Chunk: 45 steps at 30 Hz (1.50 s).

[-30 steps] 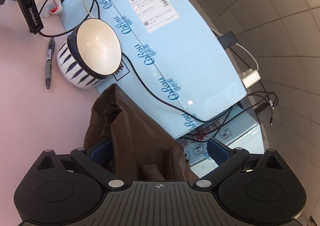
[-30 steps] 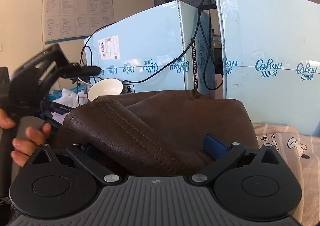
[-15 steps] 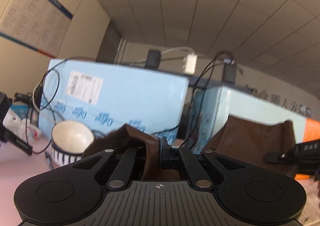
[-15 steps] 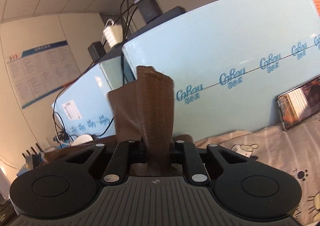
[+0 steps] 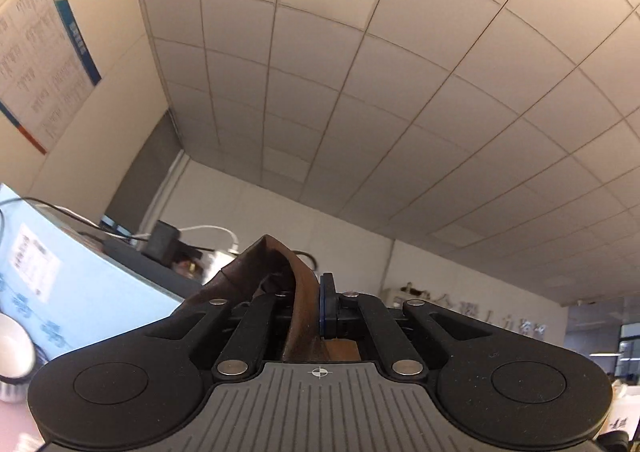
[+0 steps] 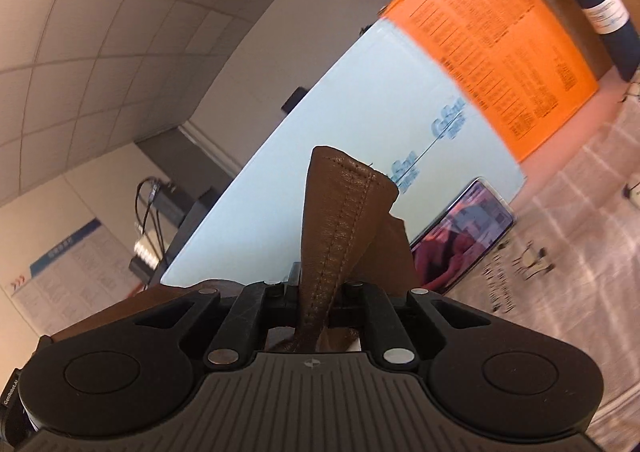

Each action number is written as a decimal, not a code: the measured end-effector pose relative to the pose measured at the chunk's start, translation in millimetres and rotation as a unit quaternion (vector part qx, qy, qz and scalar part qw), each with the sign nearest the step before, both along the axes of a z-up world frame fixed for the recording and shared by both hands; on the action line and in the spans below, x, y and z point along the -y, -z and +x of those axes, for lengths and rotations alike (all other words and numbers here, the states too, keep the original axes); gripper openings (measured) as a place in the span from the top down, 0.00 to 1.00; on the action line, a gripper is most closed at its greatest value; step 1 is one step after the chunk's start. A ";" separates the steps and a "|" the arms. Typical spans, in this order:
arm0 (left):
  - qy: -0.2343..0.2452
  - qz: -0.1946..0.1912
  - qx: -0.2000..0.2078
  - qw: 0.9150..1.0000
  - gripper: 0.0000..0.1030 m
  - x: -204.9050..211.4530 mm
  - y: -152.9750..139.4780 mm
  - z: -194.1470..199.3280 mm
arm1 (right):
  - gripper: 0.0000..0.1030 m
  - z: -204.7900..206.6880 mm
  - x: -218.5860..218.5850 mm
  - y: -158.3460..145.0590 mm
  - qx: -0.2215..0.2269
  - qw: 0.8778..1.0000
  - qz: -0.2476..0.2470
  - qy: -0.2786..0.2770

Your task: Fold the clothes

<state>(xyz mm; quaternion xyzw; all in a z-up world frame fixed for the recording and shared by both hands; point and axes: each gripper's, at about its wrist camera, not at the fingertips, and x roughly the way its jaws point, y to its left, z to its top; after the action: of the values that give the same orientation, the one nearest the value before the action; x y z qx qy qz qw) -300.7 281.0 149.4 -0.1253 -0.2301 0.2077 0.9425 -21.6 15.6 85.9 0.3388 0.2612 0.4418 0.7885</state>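
both cameras have swung sharply upward since a second ago: then the left view looked down on the bowl and the pale blue carton with the fingers spread around the cloth, and now it looks mostly at ceiling tiles, while the right view has rolled so the carton and orange sheet run diagonally.

the left gripper (image 5: 308,304) has its fingers pressed together on a fold of the brown leather garment (image 5: 272,272), which bulges up over the left finger and ends just past the tips. the right gripper (image 6: 316,288) is likewise pinched on a stitched seam edge of the same garment (image 6: 340,207), which stands up between the fingers as a narrow ridge running straight forward along them.

the relation that matters: each pinch holds a separate part of the garment's edge, so the garment's bulk likely hangs below and out of both views; how it drapes cannot be seen. the printed cloth on the table (image 6: 580,252), with a phone (image 6: 460,236) leaning on the carton (image 6: 360,123), lies to the right and below the right gripper. neither hand looks nearer to it from these views. judging from this, the garment is lifted for spreading, with folding barely begun.
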 end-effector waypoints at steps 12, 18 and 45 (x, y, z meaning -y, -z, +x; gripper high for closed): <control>0.278 0.096 -0.024 0.955 0.99 70.6 51.0 -7.9 | 0.56 39.6 150.1 58.4 0.006 0.989 -0.101 0.105; 0.355 0.078 -0.115 0.925 0.99 102.2 102.1 -70.8 | 0.30 48.4 203.7 94.3 -0.055 0.978 -0.134 0.148; 0.081 -0.187 -0.263 0.943 0.13 -0.2 140.4 -58.6 | 0.08 101.3 185.5 68.6 -0.048 0.988 -0.147 0.022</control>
<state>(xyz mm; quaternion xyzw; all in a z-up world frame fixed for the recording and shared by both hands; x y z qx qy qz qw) -359.4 281.3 9.0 -0.2587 0.0797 0.1953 0.9426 79.7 -169.9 17.3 0.2461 0.3536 0.3646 0.8255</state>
